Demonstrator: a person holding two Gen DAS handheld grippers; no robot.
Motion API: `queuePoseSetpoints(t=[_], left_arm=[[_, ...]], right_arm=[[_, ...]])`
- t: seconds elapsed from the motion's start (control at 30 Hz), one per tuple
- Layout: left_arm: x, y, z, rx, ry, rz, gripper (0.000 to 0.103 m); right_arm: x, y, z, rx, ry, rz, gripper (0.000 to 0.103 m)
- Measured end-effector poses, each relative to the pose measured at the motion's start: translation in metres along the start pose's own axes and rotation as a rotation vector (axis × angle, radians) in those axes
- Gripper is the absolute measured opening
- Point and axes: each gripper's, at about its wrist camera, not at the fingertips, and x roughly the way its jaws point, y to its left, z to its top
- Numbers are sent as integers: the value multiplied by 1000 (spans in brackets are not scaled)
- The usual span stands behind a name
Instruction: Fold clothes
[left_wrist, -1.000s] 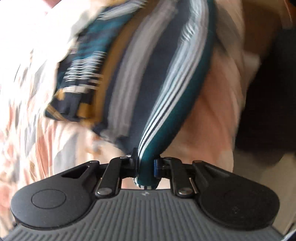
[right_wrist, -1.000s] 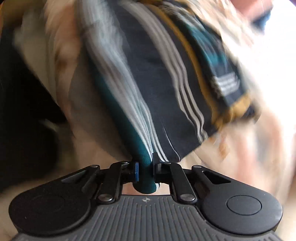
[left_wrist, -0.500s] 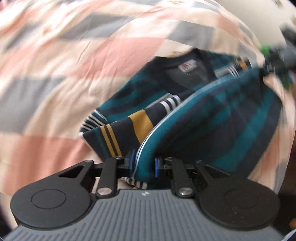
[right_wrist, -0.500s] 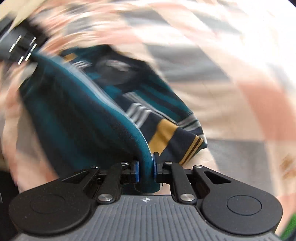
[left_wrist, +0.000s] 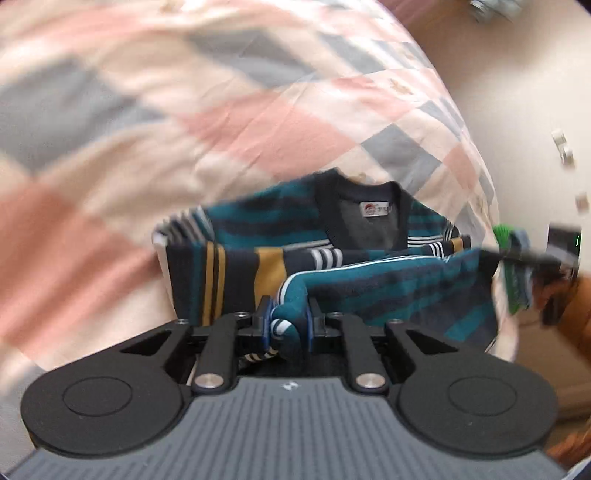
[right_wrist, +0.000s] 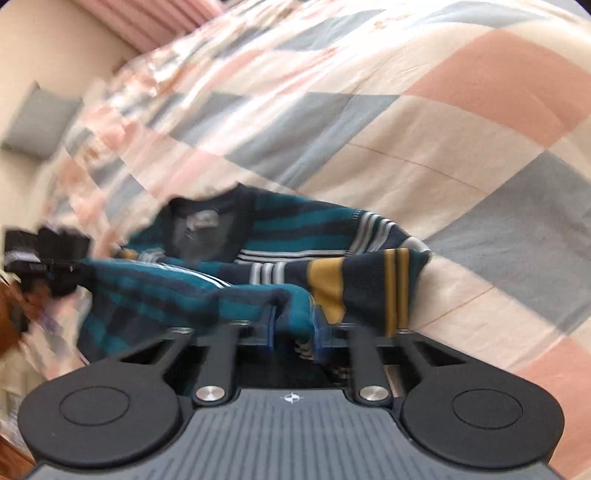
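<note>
A striped sweater (left_wrist: 266, 225) in teal, navy, white and mustard lies on the bed, collar and label facing up at the far side. It also shows in the right wrist view (right_wrist: 280, 229). My left gripper (left_wrist: 289, 325) is shut on the sweater's teal hem. My right gripper (right_wrist: 292, 326) is shut on the same hem at the other corner. The hem is stretched between the two grippers and doubled over the sweater's lower body. The right gripper shows at the right edge of the left wrist view (left_wrist: 524, 258).
A quilt (left_wrist: 184, 110) in pink, grey and cream checks covers the bed; it also shows in the right wrist view (right_wrist: 406, 129). A cream wall (left_wrist: 517, 92) stands past the bed's right edge. A grey cushion (right_wrist: 40, 125) lies at the far left.
Both grippers have swung the hanging sweater down onto the quilt and carried its hem forward toward the collar. Both stay shut on the hem.
</note>
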Motion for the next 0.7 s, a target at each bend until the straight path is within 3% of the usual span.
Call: queuePoseSetpoints(t=[0.13, 0.23, 0.37, 0.6, 0.7], left_arm=[[-22, -4, 13, 4, -88, 35, 13], [-10, -8, 29, 5, -100, 80, 13], [16, -16, 46, 76, -69, 149, 13], [22, -10, 63, 77, -117, 163, 14], [45, -8, 61, 71, -79, 254, 20]], right_arm=[[-25, -3, 18, 10, -96, 14, 14], [-27, -9, 37, 20, -143, 15, 14], [-5, -13, 63, -3, -135, -49, 14], [15, -26, 71, 2, -164, -105, 14], [25, -30, 71, 8, -161, -136, 14]])
